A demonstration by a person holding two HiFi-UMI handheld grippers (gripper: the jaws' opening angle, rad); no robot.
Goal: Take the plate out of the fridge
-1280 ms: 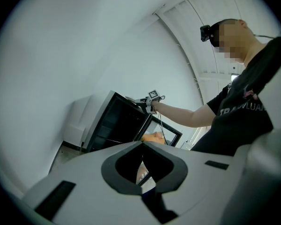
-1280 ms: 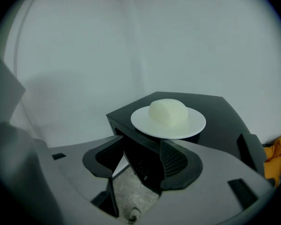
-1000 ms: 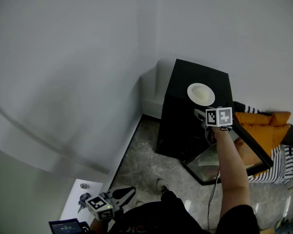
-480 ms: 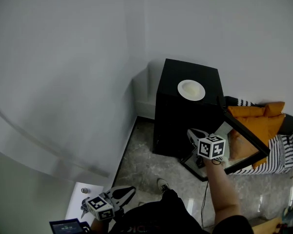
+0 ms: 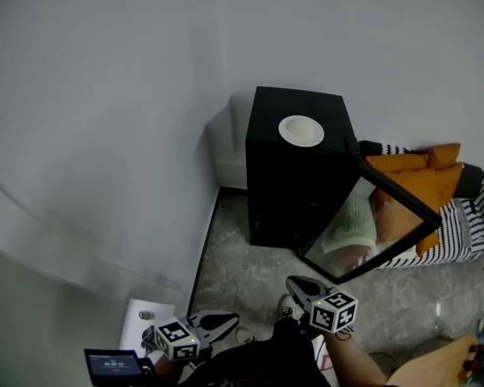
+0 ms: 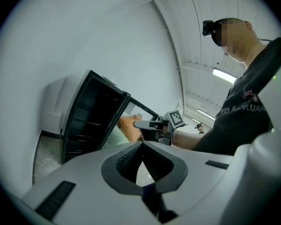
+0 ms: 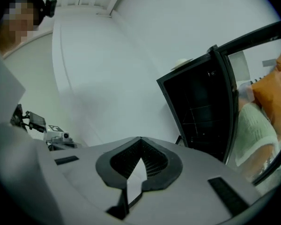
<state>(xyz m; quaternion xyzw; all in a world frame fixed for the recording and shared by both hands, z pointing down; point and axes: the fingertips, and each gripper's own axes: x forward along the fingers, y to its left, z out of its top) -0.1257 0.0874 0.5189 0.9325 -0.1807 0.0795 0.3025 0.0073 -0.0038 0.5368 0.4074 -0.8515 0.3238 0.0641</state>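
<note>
Standing wide open, the fridge's glass door (image 5: 369,216) is posing the main risk, as I judge it. It is jutting out over the floor (image 5: 234,272) between the person and the black mini fridge (image 5: 290,192). A gripper swung carelessly toward it could be striking the glass. A hard shove to close it could be jolting the cabinet and sliding the white plate (image 5: 301,131) lying on top. The plate is already sitting outside the fridge, up on its top panel, well apart from both grippers. The right gripper (image 5: 293,283) is hanging low near the person's body, clenched on nothing. The left gripper (image 5: 232,320) is likewise pressed shut and empty, just beside it.
</note>
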